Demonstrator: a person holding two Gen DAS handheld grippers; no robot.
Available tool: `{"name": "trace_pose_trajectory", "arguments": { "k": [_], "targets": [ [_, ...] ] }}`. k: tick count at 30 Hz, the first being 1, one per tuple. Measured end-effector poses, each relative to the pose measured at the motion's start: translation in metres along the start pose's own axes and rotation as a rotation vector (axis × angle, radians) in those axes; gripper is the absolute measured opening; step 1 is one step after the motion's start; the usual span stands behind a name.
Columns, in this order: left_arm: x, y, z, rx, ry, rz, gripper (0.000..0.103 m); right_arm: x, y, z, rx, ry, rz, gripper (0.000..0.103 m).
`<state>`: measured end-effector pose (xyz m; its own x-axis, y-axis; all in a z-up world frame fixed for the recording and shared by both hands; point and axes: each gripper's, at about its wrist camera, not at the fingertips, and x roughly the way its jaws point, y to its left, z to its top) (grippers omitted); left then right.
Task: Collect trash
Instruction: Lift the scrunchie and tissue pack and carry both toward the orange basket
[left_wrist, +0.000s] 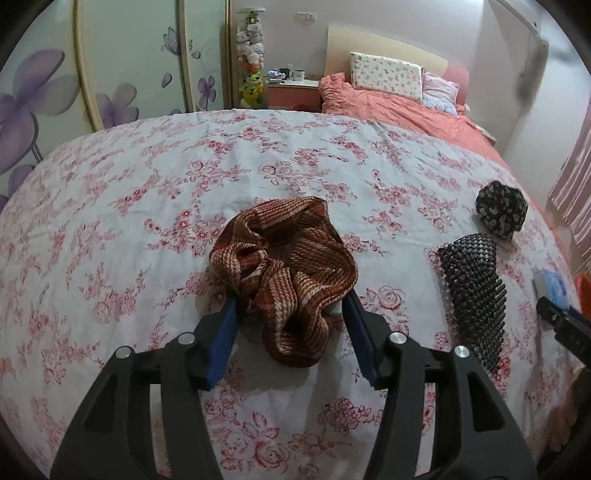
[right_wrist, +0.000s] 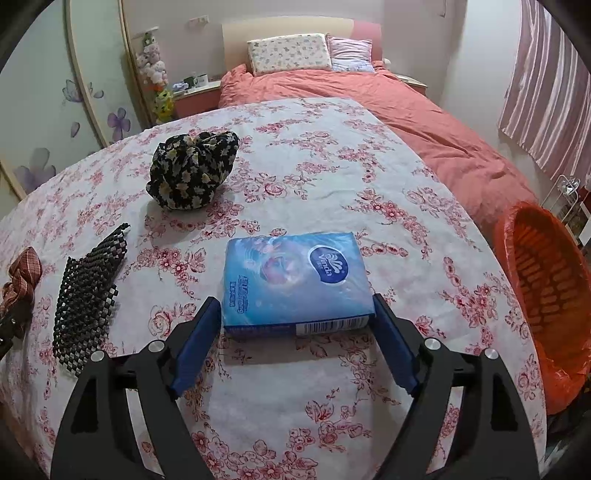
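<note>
Your left gripper (left_wrist: 290, 314) stands over the brown striped scarf (left_wrist: 284, 273), its jaws parted on either side of the near end of the bundle. The blue pads look to sit just beside the cloth, perhaps brushing it without squeezing, and the scarf lies slack on the flowered sheet (left_wrist: 147, 221), so it is not gripped.

Your right gripper (right_wrist: 297, 317) is spread wide around the near edge of the blue tissue pack (right_wrist: 295, 280). A pad stands at each near corner, and the pack lies flat on the sheet, not lifted. Whether the pads already touch its sides is too close to tell.

To the right of that gripper, off the edge of the sheet, sits the orange bin (right_wrist: 543, 280) with its orange liner. What shows of its inside looks empty, so nothing seems to have been collected yet.

Four things lie out on the sheet. Besides the scarf and the pack there is the black mesh mat (right_wrist: 86, 295), left of your right gripper, between the two grippers. The dark flowered cloth bundle (right_wrist: 192, 170) sits ahead and to the left, beyond the mat.

By my reading the task is at its start: two grasps are lined up but not closed, and everything has yet to go to the bin.
</note>
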<state>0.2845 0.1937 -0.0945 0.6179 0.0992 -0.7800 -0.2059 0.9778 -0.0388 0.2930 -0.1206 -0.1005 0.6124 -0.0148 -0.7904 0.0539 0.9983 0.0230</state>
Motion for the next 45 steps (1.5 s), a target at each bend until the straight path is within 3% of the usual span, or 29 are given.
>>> {"name": "trace_pose_trajectory", "arguments": {
  "k": [2,3,7,18,30,38,45],
  "targets": [
    [0.001,-0.001,0.001,0.001,-0.001,0.011,0.053,0.000,0.000,0.000,0.001,-0.001,0.000,0.080],
    [0.001,0.000,0.002,-0.006,-0.004,0.014,0.047,-0.001,0.000,0.000,0.004,-0.005,-0.002,0.074],
    [-0.003,0.006,0.004,-0.034,-0.015,-0.015,0.032,-0.004,-0.006,-0.002,0.011,-0.013,0.020,0.073],
    [-0.039,-0.008,0.009,-0.020,-0.102,-0.060,0.028,-0.035,-0.035,-0.006,0.065,-0.078,0.063,0.073],
    [-0.097,-0.084,0.009,0.084,-0.189,-0.195,0.028,-0.100,-0.076,-0.012,0.089,-0.230,0.079,0.073],
    [-0.127,-0.149,-0.003,0.174,-0.219,-0.312,0.028,-0.133,-0.103,-0.024,0.076,-0.339,-0.001,0.073],
    [-0.145,-0.203,-0.015,0.252,-0.221,-0.415,0.028,-0.139,-0.131,-0.029,0.116,-0.363,-0.032,0.073]
  ]
}}
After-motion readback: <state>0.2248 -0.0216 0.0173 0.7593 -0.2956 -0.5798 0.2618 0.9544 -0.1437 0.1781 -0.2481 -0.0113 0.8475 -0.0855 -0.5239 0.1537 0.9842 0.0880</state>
